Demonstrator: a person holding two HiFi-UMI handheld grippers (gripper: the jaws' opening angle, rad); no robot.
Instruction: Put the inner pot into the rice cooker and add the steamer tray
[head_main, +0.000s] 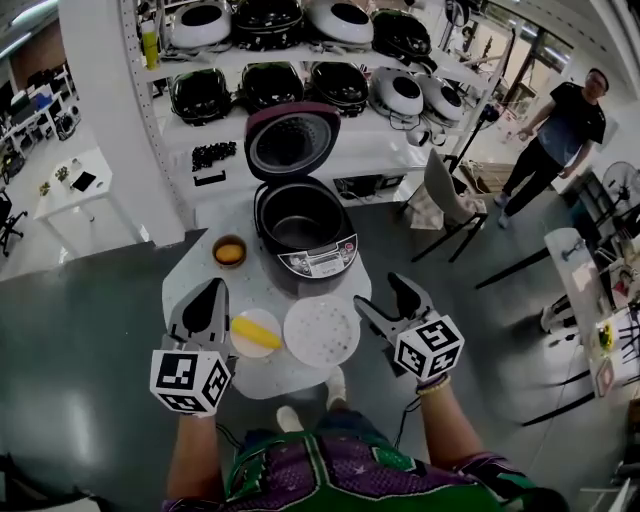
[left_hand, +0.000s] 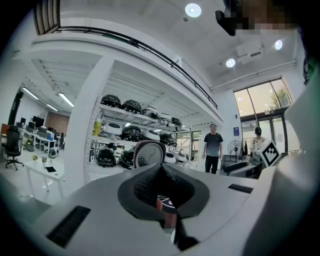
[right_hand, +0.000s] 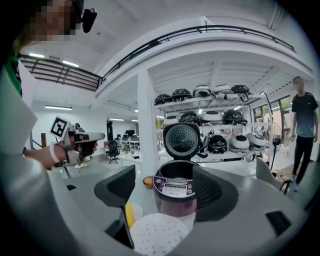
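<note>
The rice cooker (head_main: 303, 228) stands on the round white table (head_main: 190, 270) with its lid up, and a dark pot (head_main: 300, 215) shows inside its body. The white perforated steamer tray (head_main: 321, 331) lies flat on the table in front of the cooker. My left gripper (head_main: 212, 303) is shut and holds nothing, hovering at the table's left edge beside a yellow piece on a small plate (head_main: 256, 332). My right gripper (head_main: 384, 298) stands open and empty just right of the tray. In the right gripper view the cooker (right_hand: 176, 192) and the tray (right_hand: 157, 234) lie between the open jaws' line of sight.
A small bowl with orange contents (head_main: 229, 250) sits left of the cooker. Shelves of rice cookers (head_main: 300, 60) rise behind the table. A chair (head_main: 450, 205) and a standing person (head_main: 560, 130) are to the right; a white desk (head_main: 75, 185) stands at left.
</note>
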